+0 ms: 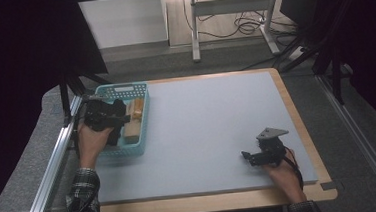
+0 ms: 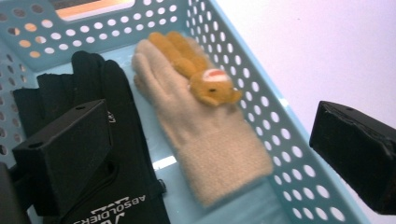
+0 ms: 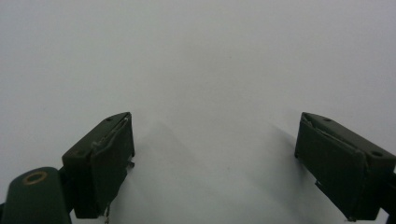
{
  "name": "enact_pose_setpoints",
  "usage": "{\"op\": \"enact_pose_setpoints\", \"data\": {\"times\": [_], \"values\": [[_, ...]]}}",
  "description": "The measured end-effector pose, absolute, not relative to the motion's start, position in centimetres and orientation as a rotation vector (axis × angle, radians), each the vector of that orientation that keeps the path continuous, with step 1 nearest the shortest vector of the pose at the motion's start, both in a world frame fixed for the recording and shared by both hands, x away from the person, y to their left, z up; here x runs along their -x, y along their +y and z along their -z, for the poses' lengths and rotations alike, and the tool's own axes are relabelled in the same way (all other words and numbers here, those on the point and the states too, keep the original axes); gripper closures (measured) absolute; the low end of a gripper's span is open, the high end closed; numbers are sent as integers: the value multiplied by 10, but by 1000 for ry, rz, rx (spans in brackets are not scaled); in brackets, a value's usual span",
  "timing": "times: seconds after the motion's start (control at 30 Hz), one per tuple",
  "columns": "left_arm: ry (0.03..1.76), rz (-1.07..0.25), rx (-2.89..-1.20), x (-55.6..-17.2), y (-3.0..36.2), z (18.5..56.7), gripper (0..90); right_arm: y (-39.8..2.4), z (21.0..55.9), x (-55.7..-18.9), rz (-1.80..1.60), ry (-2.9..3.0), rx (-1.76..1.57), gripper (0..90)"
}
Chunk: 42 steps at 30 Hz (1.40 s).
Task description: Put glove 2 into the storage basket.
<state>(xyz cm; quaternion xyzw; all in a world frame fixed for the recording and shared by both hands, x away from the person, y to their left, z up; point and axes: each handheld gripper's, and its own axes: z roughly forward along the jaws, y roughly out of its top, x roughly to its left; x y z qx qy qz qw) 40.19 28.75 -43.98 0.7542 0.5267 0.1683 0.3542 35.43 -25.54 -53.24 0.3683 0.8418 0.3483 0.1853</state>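
Grey surface (image 1: 203, 135), teal basket (image 1: 139, 89) at far left. Left tongs (image 2: 219, 154) gape wide over basket, nothing between jaws. Beige glove (image 2: 205, 130) lies just ahead, long axis running away from them; black glove (image 2: 116, 140) alongside, under one jaw. Left gripper view alone reveals orange plush (image 2: 205, 79) on beige glove. Right tongs (image 1: 245, 156) apart, idle near right, well away.

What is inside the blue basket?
Inside the blue basket lie a black glove and a fuzzy cream glove with an orange toy animal on it. Whatever is under the gloves is covered.
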Motion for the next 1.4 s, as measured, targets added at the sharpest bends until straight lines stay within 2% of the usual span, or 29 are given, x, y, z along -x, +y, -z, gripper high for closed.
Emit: {"op": "enact_pose_setpoints", "data": {"times": [0.67, 1.4], "values": [[1250, -436, -1971, -385, 258, 432, 0, -255, 532, -354, -983, 2371, -1038, 117], [1152, -402, -1993, -371, 218, 442, 0, -255, 532, -354, -982, 2370, -1039, 117]]}}
